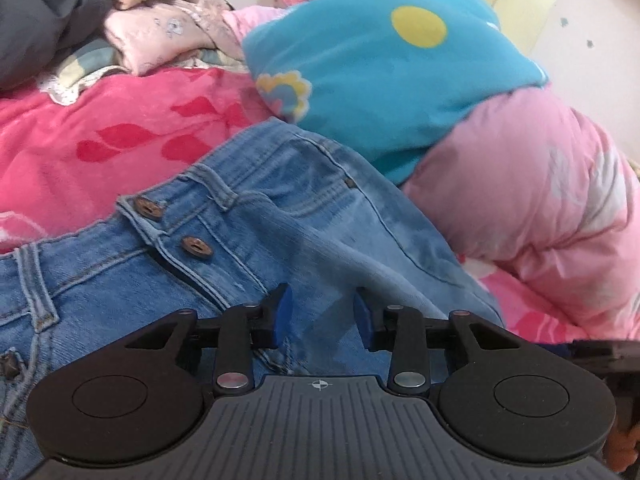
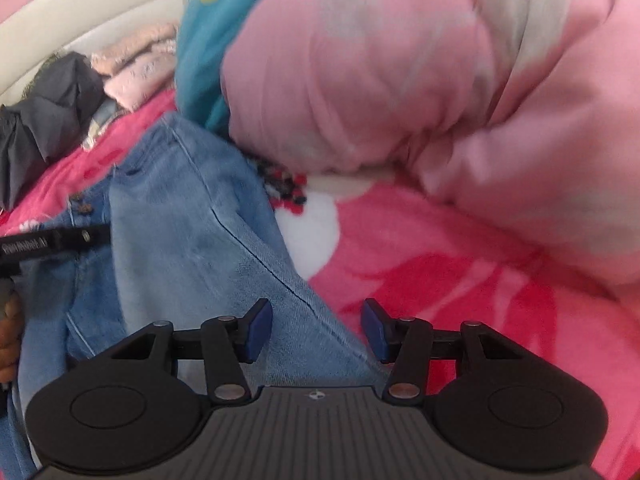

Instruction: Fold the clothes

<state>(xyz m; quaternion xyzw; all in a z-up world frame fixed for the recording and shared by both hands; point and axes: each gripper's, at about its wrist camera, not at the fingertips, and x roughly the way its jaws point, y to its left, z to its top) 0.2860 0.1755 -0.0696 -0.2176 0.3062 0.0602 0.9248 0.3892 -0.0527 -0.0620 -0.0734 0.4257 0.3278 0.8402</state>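
Observation:
A pair of light blue jeans point(image 1: 256, 232) lies on the pink bedspread point(image 1: 100, 132), waistband and two brown buttons point(image 1: 196, 246) facing me in the left wrist view. My left gripper point(image 1: 322, 314) hovers open just over the denim below the fly, nothing pinched between its blue pads. In the right wrist view the jeans point(image 2: 184, 232) run from lower left up toward the pillows. My right gripper point(image 2: 316, 330) is open over the jeans' right edge seam, where denim meets the bedspread point(image 2: 440, 280). The left gripper's body point(image 2: 48, 242) shows at the left edge there.
A blue flowered blanket point(image 1: 380, 72) and a pink quilt point(image 1: 540, 208) are piled right of the jeans. Pale pink clothes point(image 1: 160, 28) and a dark garment point(image 1: 44, 12) lie at the back by the cream headboard point(image 2: 100, 8). A hand point(image 2: 10, 332) holds the left gripper.

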